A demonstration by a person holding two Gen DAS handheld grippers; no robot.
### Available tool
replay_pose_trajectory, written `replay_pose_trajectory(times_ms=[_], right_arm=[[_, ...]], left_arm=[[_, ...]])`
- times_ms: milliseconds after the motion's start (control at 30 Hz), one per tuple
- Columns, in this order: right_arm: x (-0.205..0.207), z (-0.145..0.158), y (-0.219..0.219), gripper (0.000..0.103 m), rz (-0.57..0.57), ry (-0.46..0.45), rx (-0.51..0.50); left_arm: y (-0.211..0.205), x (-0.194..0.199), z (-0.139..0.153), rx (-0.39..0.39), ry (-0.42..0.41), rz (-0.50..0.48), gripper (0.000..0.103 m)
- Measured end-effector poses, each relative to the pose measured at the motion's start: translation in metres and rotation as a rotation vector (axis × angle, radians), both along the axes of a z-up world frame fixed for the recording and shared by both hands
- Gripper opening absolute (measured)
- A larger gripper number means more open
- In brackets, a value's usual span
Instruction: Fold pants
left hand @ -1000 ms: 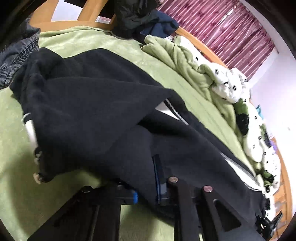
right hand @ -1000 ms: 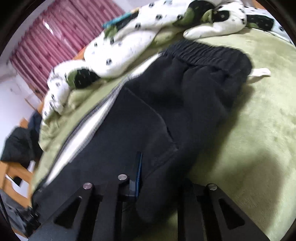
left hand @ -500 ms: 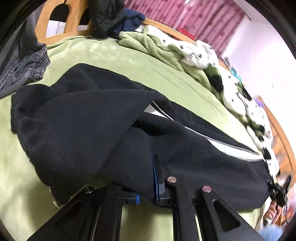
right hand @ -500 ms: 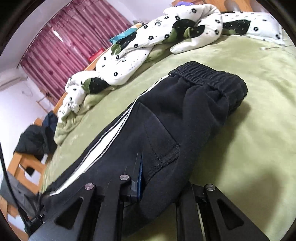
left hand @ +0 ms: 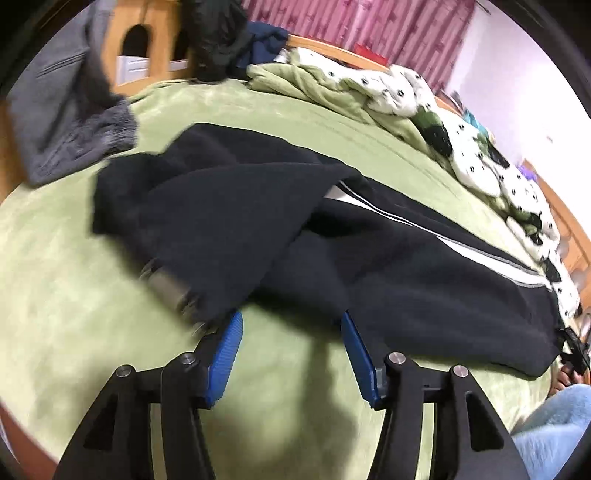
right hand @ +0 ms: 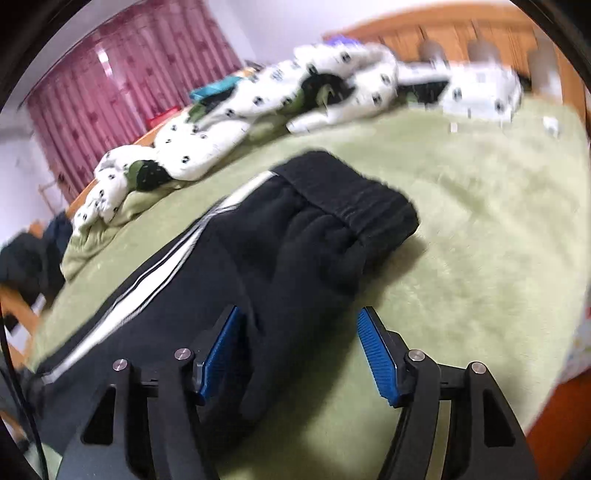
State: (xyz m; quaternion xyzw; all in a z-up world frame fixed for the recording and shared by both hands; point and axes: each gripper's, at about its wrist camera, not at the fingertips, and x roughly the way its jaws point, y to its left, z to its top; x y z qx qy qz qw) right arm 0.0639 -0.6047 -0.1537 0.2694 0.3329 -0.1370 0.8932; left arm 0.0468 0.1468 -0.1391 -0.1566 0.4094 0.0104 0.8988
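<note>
Black pants (left hand: 388, 266) with a white side stripe lie lengthwise on the green bed cover (left hand: 74, 280), one leg folded over the other. In the right wrist view the pants (right hand: 280, 258) show their elastic waistband (right hand: 354, 195) at the far end. My left gripper (left hand: 291, 325) is open, its blue pads just short of the pants' near edge. My right gripper (right hand: 299, 321) is open, with the pants' near edge lying between its fingers, not clamped.
A white and green spotted quilt (left hand: 461, 136) is bunched along the far side of the bed. Grey jeans (left hand: 70, 122) lie at the left. Dark clothes (left hand: 225, 33) hang on the wooden bed frame. A pink curtain (right hand: 122, 85) hangs behind.
Both grippers were shut on the pants' near edge and have opened, letting it drop onto the bed. Both have drawn back a little.
</note>
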Motion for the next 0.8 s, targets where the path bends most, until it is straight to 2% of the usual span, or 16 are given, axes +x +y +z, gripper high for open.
replay_pose_trajectory(times_ms=[33, 100, 133, 200, 233, 333, 400, 467, 533, 567, 600, 700, 800], right_arm=[[0.009, -0.003, -0.008, 0.072, -0.029, 0.009, 0.034], [0.024, -0.004, -0.021, 0.069, -0.073, -0.003, 0.087], [0.030, -0.002, -0.024, 0.059, -0.089, 0.009, 0.088], [0.041, 0.006, -0.030, 0.045, -0.096, 0.004, 0.044], [0.045, 0.009, -0.032, 0.044, -0.084, -0.013, 0.035], [0.049, 0.007, -0.033, 0.047, -0.091, 0.012, 0.049], [0.048, 0.001, -0.027, 0.055, -0.071, 0.051, 0.019], [0.039, 0.002, -0.024, 0.055, -0.041, 0.052, -0.007], [0.023, 0.006, -0.018, 0.059, -0.033, 0.068, -0.052], [0.016, 0.008, -0.015, 0.059, -0.033, 0.077, -0.072], [0.005, 0.010, -0.012, 0.060, -0.032, 0.086, -0.090], [-0.014, 0.018, -0.004, 0.060, -0.032, 0.112, -0.134], [-0.022, 0.027, 0.008, 0.060, -0.061, 0.136, -0.180]], left_arm=[[0.004, -0.007, 0.002, 0.003, -0.005, 0.019, 0.053], [0.014, -0.022, 0.009, 0.008, -0.032, 0.065, 0.053], [0.018, -0.026, 0.011, 0.008, -0.041, 0.083, 0.053], [0.024, -0.029, 0.015, 0.000, -0.056, 0.098, 0.053], [0.024, -0.028, 0.016, 0.004, -0.058, 0.106, 0.053], [0.020, -0.018, 0.015, 0.046, -0.061, 0.113, 0.053], [0.017, -0.008, 0.012, 0.058, -0.058, 0.108, 0.053], [0.014, 0.006, 0.005, 0.063, -0.040, 0.103, 0.053], [0.013, 0.018, -0.003, 0.075, 0.010, 0.108, 0.037], [0.015, 0.023, -0.004, 0.095, 0.026, 0.118, 0.019], [0.020, 0.027, 0.001, 0.087, -0.001, 0.108, 0.010], [0.032, 0.038, 0.024, 0.053, -0.091, 0.079, 0.010], [0.043, 0.071, 0.056, 0.107, -0.181, 0.059, 0.010]])
